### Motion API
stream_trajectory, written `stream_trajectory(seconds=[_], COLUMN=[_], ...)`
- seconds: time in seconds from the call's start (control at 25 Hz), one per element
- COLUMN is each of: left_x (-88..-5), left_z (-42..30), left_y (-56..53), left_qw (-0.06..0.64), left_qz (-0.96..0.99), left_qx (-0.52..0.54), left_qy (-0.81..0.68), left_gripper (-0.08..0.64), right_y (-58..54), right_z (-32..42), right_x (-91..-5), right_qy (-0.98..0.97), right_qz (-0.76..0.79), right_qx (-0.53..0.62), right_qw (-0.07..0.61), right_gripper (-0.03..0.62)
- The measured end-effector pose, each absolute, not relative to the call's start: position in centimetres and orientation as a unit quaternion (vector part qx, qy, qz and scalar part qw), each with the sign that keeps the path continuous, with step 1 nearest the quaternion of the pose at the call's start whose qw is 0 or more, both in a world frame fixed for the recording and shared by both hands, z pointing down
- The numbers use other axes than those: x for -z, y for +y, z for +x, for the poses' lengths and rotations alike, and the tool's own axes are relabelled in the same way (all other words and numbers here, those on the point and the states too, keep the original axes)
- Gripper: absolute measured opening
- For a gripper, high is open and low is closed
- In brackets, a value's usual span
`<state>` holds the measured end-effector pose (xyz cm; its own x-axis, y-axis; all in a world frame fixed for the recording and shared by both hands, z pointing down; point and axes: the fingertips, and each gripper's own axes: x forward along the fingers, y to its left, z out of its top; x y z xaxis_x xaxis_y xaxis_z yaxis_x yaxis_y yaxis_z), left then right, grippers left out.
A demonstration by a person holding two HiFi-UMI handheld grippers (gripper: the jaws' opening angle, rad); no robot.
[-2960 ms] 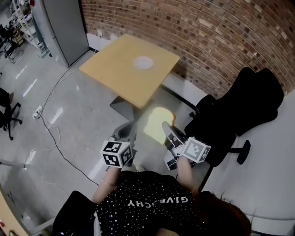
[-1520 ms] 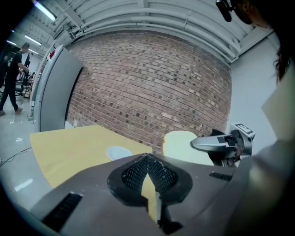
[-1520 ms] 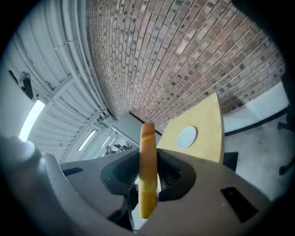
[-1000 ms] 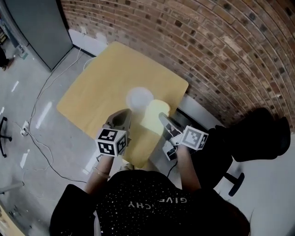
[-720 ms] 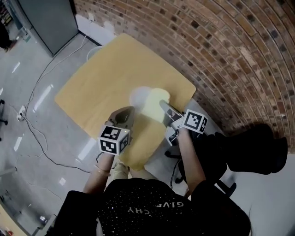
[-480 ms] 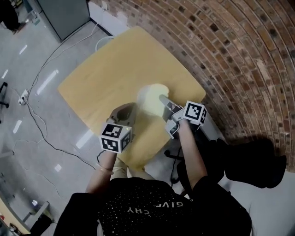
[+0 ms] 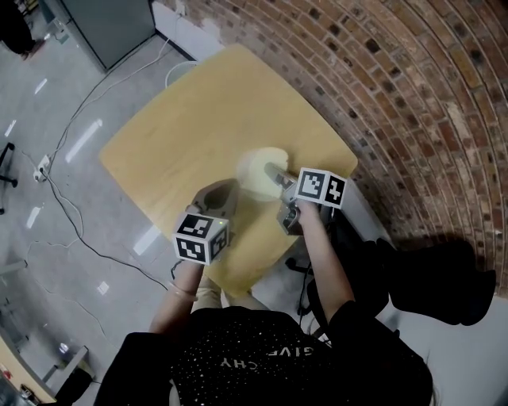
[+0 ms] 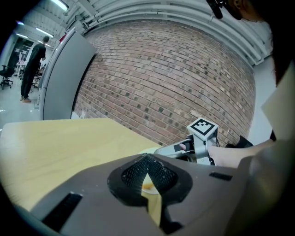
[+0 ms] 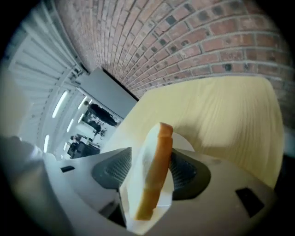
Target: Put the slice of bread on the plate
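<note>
A slice of bread (image 9: pixel 152 175) with a brown crust stands on edge, tilted, between the pads of my right gripper (image 7: pixel 275 171). Its jaws are opening and the pads no longer seem to press on the slice. The slice hangs just over the white plate (image 9: pixel 185 140), which lies on the yellow table (image 7: pixel 182 135). In the head view bread (image 7: pixel 266 158) and plate (image 7: pixel 244 168) merge into one pale patch. My left gripper (image 7: pixel 225 190) is shut and holds nothing, hovering over the table just left of the plate, nearer the person.
A brick wall (image 7: pixel 413 87) runs close behind the table's far edge. A black chair (image 7: pixel 444 277) stands at the right, beside the person. Cables (image 7: pixel 55 214) trail over the grey floor to the left. A grey cabinet (image 7: pixel 107 24) stands at the far left.
My right gripper has carried the bread forward and down to the plate, and its jaws have widened. The left gripper came down a little toward the table, then held still.
</note>
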<state>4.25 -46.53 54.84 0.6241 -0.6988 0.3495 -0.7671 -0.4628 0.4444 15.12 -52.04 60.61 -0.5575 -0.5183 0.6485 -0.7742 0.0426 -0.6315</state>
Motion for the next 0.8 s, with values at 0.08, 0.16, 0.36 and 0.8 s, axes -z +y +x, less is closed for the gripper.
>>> stream_trajectory(seconds=[0.08, 0.16, 0.36, 0.8], left_x=[-54.7, -54.7, -55.0, -51.5], left_z=[4.0, 3.7, 3.9, 5.9], left_y=[-46.6, -46.4, -45.6, -44.4], left_qw=[0.289, 0.288, 0.290, 0.252], left_qz=[0.853, 0.853, 0.854, 0.867], left_qx=[-0.057, -0.056, -0.056, -0.059], left_qy=[-0.431, -0.432, -0.429, -0.426], left_gripper=[-0.002, -0.002, -0.002, -0.002], right_y=[-52.2, -52.0, -51.9, -45.9], right_z=[15.4, 15.5, 17.9, 15.7], right_x=[-60.6, -60.7, -60.7, -50.9], right_qy=[-0.723, -0.731, -0.718, -0.792], right_qz=[0.482, 0.495, 0.546, 0.544], right_qx=[-0.460, -0.409, -0.277, -0.263], right_qw=[0.180, 0.232, 0.331, 0.087], right_gripper=[0.296, 0.337, 0.382, 0.014])
